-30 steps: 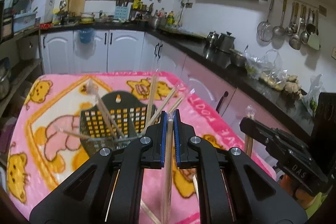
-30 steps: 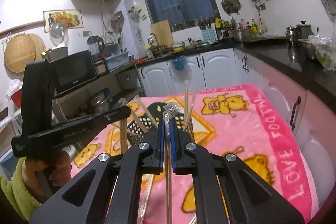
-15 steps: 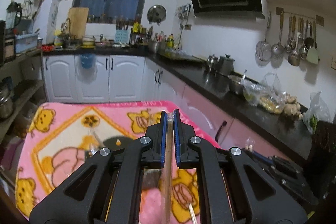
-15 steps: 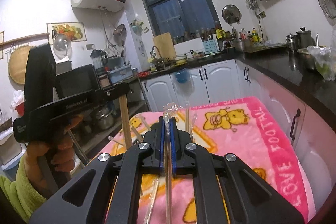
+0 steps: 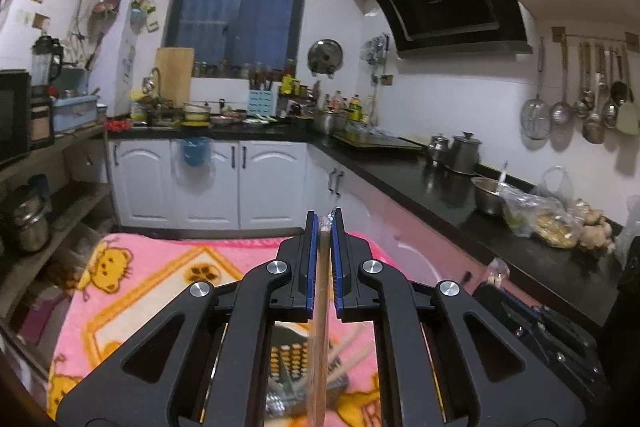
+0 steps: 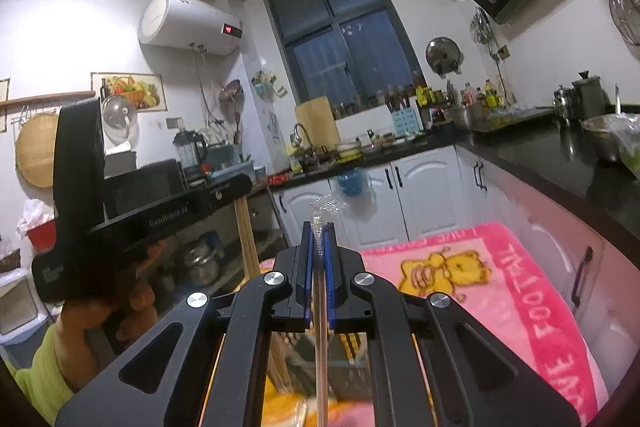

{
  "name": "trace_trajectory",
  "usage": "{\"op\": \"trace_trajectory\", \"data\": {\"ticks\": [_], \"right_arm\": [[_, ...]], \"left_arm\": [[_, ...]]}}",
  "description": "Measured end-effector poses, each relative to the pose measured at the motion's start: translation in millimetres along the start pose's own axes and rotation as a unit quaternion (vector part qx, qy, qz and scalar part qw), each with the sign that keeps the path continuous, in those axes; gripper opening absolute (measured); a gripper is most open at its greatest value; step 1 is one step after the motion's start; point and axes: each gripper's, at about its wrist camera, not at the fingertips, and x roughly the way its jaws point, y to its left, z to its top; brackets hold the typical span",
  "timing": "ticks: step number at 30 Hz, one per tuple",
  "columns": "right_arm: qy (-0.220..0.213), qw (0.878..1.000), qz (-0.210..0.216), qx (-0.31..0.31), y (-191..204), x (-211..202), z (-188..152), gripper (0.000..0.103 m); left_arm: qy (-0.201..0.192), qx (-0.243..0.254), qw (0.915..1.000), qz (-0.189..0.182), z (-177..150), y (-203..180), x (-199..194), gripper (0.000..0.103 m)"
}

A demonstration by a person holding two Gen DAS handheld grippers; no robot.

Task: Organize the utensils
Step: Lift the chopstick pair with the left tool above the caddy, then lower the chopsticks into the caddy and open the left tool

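Observation:
My left gripper (image 5: 324, 223) is shut on a pair of wrapped wooden chopsticks (image 5: 319, 339), held upright above the table. Below it, between the gripper arms, I see part of a black mesh utensil basket (image 5: 286, 363) with several chopsticks in it. My right gripper (image 6: 319, 231) is shut on another plastic-wrapped pair of chopsticks (image 6: 321, 327), whose clear wrapper tip sticks out past the fingertips. The left gripper also shows in the right wrist view (image 6: 240, 187), holding its chopsticks (image 6: 247, 239) pointing down. The basket (image 6: 316, 351) is partly hidden under the right gripper.
A pink cartoon blanket (image 5: 132, 291) covers the table. A black kitchen counter (image 5: 460, 195) with pots and bags runs along the right. White cabinets (image 5: 208, 183) stand behind the table. Shelves with pots (image 5: 28, 227) are at the left.
Both grippers have risen and tilted upward, each keeping its chopsticks. The basket has dropped from the middle of both views to below the gripper arms.

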Motion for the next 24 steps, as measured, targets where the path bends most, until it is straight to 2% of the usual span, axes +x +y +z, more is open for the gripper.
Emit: {"op": "trace_trajectory", "data": {"ticks": [8,13,24], "right_arm": [[-0.029,0.999,0.004,0.012,-5,41,11,0.006],[-0.055,0.998,-0.02,0.004,-6,65,17,0.006],[-0.075,0.995,-0.063,-0.009,-10,116,3,0.006]], "left_arm": [[-0.026,0.001,0.9985,0.048,4,13,20,0.004],[-0.035,-0.006,0.9964,0.077,-6,21,32,0.004],[-0.056,0.003,0.9942,0.091,-23,31,49,0.004]]}}
